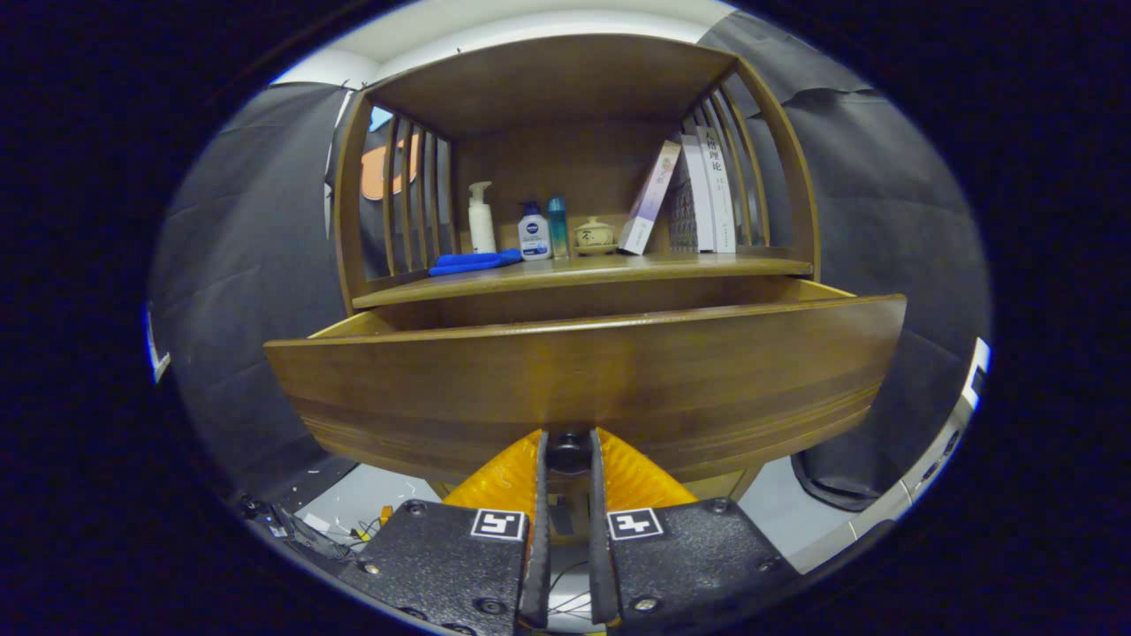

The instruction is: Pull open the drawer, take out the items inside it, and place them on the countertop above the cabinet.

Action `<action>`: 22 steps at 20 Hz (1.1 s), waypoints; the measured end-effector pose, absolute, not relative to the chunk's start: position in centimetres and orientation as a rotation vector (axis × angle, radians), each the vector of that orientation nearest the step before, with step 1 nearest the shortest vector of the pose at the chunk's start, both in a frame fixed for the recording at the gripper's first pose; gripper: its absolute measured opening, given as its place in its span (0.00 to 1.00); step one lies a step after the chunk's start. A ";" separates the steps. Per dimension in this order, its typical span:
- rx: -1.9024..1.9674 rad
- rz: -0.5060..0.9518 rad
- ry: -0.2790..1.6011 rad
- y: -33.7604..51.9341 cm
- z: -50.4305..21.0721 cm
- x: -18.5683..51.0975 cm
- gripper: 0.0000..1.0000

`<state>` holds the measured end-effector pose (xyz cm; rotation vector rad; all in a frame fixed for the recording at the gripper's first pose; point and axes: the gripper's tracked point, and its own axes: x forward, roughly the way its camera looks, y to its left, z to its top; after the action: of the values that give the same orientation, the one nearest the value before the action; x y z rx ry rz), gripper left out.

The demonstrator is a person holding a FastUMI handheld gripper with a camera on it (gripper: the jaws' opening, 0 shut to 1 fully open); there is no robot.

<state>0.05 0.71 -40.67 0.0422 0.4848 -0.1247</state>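
Observation:
The wooden drawer (583, 380) stands pulled out from the cabinet, its wide front panel close ahead of me. A dark round knob (568, 452) sits at the panel's lower middle, and my gripper (568, 455) is shut on it, one finger on each side. The drawer's inside is hidden behind the front panel. Above it runs the countertop (689, 265), a wooden shelf surface with things standing on it.
On the countertop lie a blue cloth (475, 261), a white pump bottle (482, 218), a lotion bottle (534, 232), a teal bottle (557, 226), a small ceramic pot (594, 235) and leaning books (694, 193). Slatted sides and a top board enclose the shelf. Cables lie on the floor below.

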 end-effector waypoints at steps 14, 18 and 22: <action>-0.013 -0.078 0.499 1.9 -40.4 -3.5 0.21; -0.009 -0.052 0.563 1.7 -40.3 -3.9 0.22; -0.013 -0.007 0.509 1.8 -35.9 -4.1 0.44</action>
<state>-4.12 1.80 -35.93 -0.0125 0.5085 -0.0071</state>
